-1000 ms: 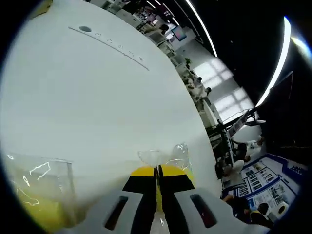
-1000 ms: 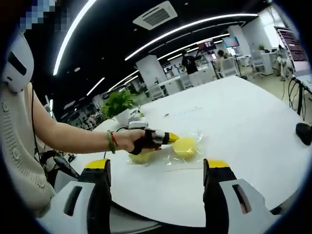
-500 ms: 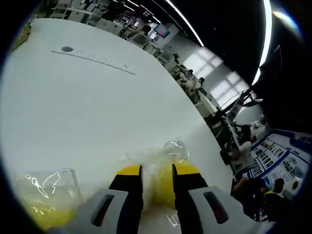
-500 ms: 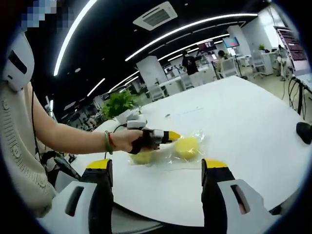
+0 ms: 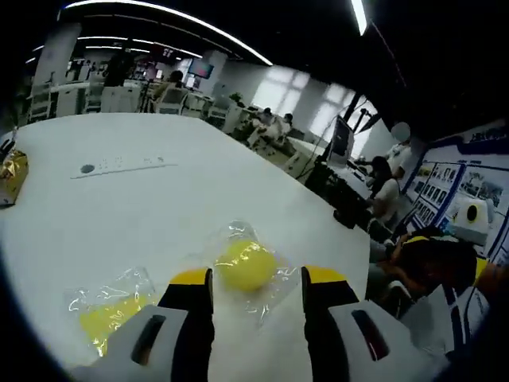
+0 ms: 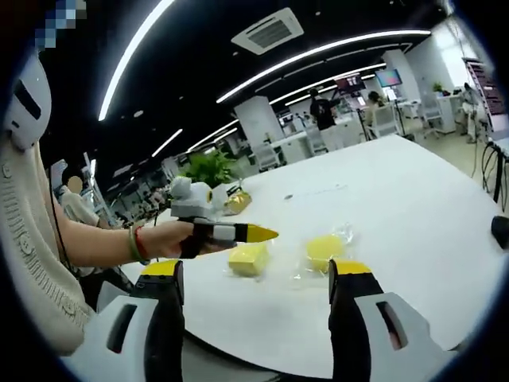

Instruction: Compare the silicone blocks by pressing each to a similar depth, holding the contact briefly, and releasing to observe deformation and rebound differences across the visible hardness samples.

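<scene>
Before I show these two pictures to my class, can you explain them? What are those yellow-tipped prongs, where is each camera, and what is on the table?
There is no robot here. A person holds a two-jaw gripper in each hand, and a fisheye camera rides on each one, looking along its jaws.

The left gripper view looks down at a white table. The left gripper is open, its yellow-tipped jaws on either side of a round yellow block sealed in a clear bag. A flatter yellow block, also bagged, lies beside it.

The right gripper view looks across the table. The right gripper is open and holds nothing. Beyond it you see the person's hand holding the left gripper above both blocks. A plant stands behind.

Nothing is gripped.
</scene>
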A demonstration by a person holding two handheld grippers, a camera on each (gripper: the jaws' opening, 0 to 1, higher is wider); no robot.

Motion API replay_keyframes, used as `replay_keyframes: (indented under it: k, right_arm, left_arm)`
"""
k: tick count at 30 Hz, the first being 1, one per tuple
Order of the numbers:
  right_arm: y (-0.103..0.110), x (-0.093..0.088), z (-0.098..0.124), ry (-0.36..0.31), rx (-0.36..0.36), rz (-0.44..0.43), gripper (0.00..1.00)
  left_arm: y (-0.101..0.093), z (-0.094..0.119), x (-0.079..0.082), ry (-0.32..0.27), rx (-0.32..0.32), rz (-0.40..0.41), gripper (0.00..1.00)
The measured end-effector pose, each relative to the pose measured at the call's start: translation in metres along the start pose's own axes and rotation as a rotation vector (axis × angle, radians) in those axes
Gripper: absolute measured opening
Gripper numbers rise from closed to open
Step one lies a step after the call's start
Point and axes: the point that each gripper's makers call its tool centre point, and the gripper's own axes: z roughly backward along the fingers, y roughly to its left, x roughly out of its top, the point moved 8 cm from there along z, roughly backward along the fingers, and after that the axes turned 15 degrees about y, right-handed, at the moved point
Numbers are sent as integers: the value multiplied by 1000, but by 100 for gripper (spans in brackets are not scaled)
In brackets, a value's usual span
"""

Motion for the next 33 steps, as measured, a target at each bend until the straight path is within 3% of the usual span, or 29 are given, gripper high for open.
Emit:
replay_keyframes:
  k: [5,10,11,16,24,33]
  right_arm:
    - [14,2,-9,60,36,14,71]
    - [31,7,-14,35,75,62,75]
    - [34,10,-16,2,86,85,75]
    - [43,10,-23,-12,107,137,78]
    - [48,0,-27,-18,108,189,80]
    - [48,-13,-21,-5,93,199,78]
  left_arm:
    - [-8,55,-15,-75,32,-42,47]
    - [-3,103,-40,-137,103,-69,51]
    - [3,113,-47,-157,135,-65,53]
    - [10,149,-77,-181,205,-38,59]
    - [1,192,-113,-199,297,-37,71]
    - [-11,212,-138,-220,328,-15,71]
